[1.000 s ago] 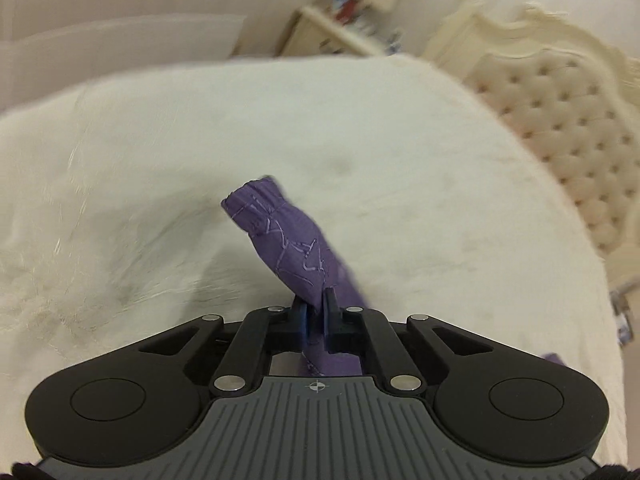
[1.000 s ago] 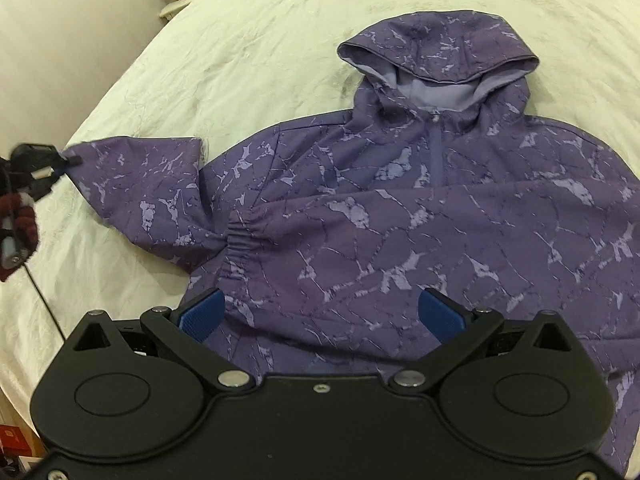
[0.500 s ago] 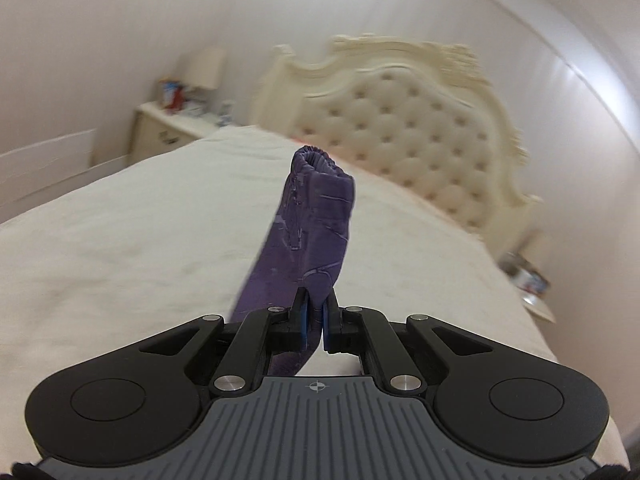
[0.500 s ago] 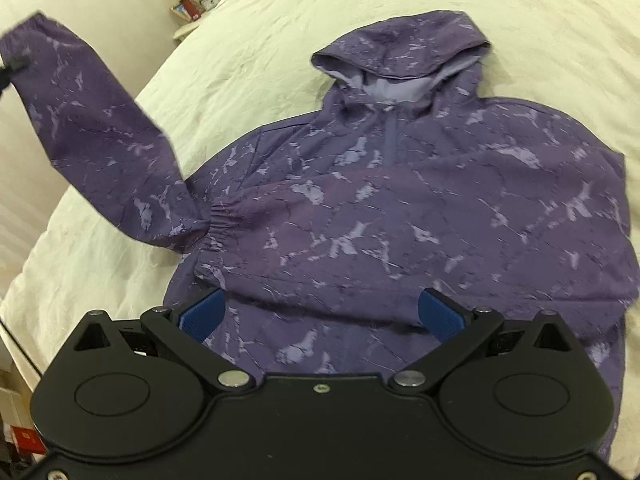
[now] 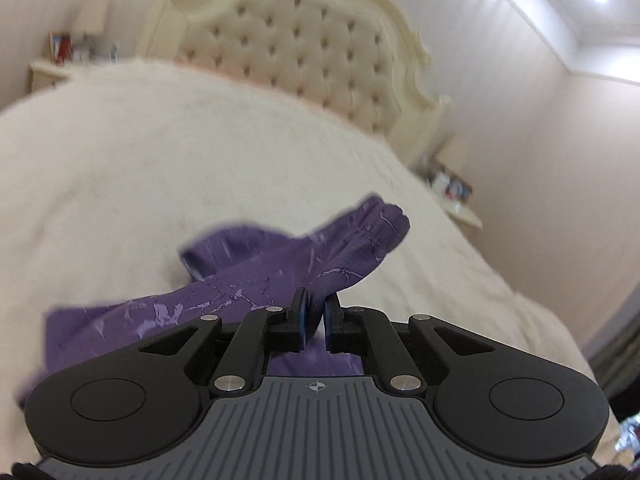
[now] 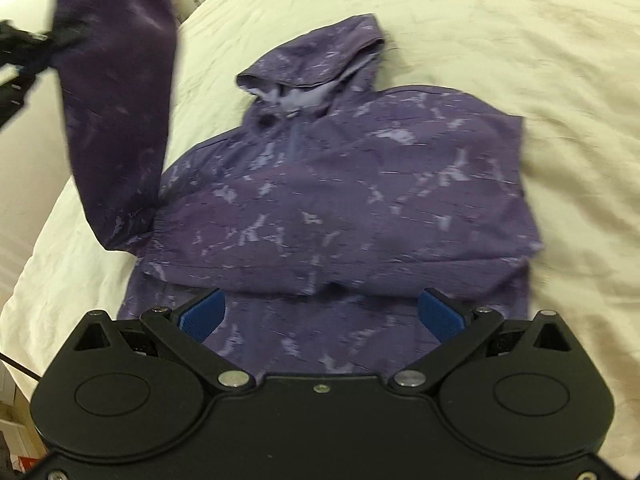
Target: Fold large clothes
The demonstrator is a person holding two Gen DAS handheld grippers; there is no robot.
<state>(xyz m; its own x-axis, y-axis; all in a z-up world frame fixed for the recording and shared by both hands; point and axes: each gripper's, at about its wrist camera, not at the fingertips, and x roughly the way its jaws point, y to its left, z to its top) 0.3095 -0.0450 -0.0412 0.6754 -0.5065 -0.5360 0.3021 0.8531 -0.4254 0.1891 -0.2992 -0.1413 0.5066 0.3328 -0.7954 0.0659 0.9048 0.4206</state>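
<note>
Up at the left of the right wrist view, the left gripper is raised well above the bed, its fingers pressed together on the sleeve of the purple hoodie. In its own camera the left gripper looks across the mattress toward the tufted headboard, with the blue pads nearly meeting and a fold of the sleeve pinched between them; the cuff end juts forward and to the right past the fingertips. That view is blurred, so the exact spot of the pinch is probably near the cuff, but I cannot be sure.

The right gripper hovers low over the hem side of the hoodie, tilted down at it, fingers spread wide and holding nothing.

The hoodie lies flat on the cream bedcover, front up, its long axis running away from the right gripper, with the hood at the far end. The lifted sleeve stands almost upright from the shoulder at the garment's left edge, its long axis rising steeply toward the left gripper. A nightstand sits beside the headboard.
</note>
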